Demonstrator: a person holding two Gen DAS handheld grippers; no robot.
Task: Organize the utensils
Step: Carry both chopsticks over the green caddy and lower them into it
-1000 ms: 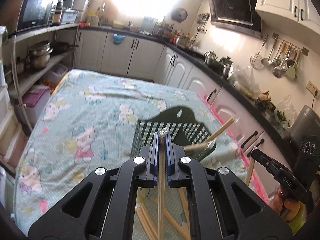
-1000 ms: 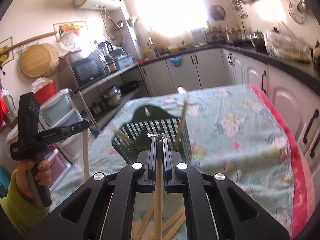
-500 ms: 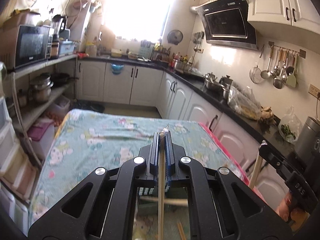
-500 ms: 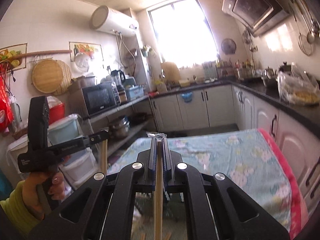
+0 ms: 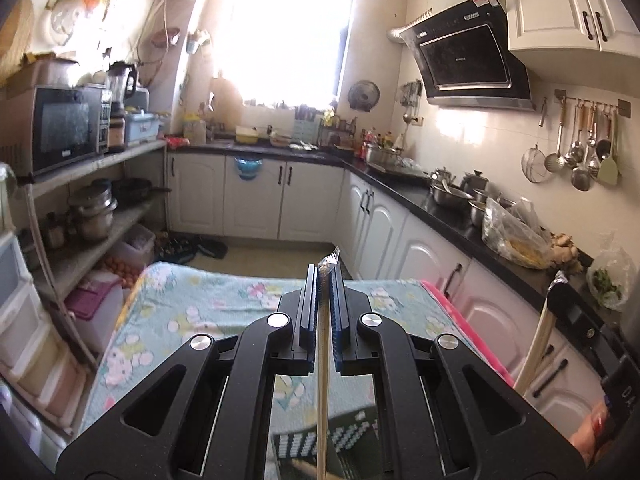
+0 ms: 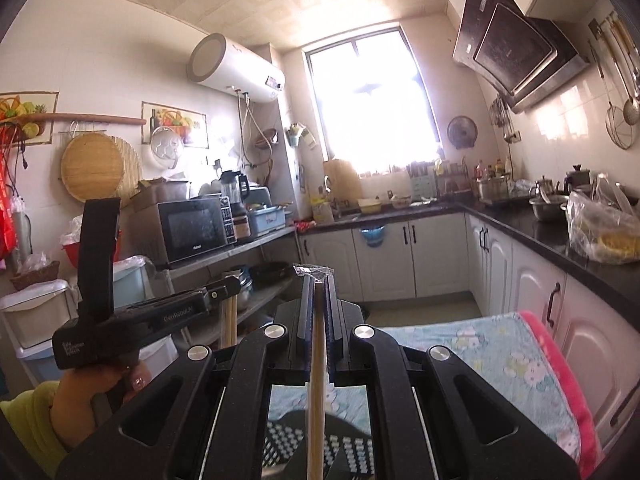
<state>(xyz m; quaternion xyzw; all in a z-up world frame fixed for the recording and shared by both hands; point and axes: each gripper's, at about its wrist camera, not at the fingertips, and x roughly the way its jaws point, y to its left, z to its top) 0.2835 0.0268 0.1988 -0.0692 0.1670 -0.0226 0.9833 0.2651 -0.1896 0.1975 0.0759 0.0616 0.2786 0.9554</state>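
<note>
Left gripper [image 5: 324, 280]: jaws pressed together on a wooden chopstick [image 5: 322, 392]. The stick runs straight down the jaw centreline toward 6 o'clock, its plastic-wrapped tip poking out just past the fingertips at 12 o'clock.

Right gripper [image 6: 319, 292]: jaws likewise pinching a second wooden chopstick [image 6: 316, 392], same arrangement, with the wrapper tip at 12 o'clock and the shaft dropping to 6 o'clock.

Dark slotted basket [image 5: 352, 436]: directly under the left gripper at 6 o'clock; the lower end of the left stick overlaps it in this view. Whether the stick touches the basket cannot be told. Right wrist view shows the same basket below the right stick.

Basket sits on the surface covered by a teal cartoon-print cloth [image 5: 192, 312].

Cross-views: the right gripper appears at 4 o'clock in the left view; the left gripper appears at 9 o'clock in the right view, held by a hand [image 6: 100, 384] in a yellow-green sleeve.
</note>
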